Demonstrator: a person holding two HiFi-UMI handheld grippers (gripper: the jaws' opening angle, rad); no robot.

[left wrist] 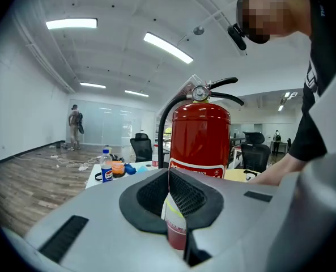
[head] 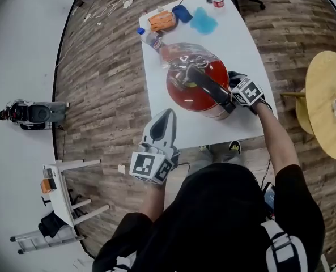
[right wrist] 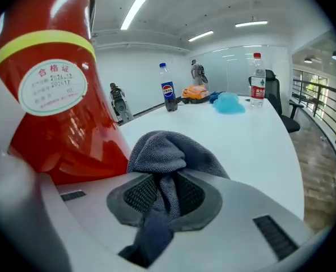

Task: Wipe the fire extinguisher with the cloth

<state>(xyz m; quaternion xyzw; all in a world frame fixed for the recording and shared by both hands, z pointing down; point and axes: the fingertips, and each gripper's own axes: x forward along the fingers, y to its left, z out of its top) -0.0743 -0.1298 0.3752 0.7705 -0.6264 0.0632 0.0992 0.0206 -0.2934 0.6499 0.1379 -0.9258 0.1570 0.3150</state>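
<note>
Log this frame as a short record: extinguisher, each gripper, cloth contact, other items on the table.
object: fire extinguisher upright on white table
right: right gripper shut on grey cloth, beside the extinguisher's lower body
left: left gripper shut, empty, apart from the extinguisher
contact: cannot tell whether cloth touches extinguisher
far end: blue-label bottle, red-label bottle
</note>
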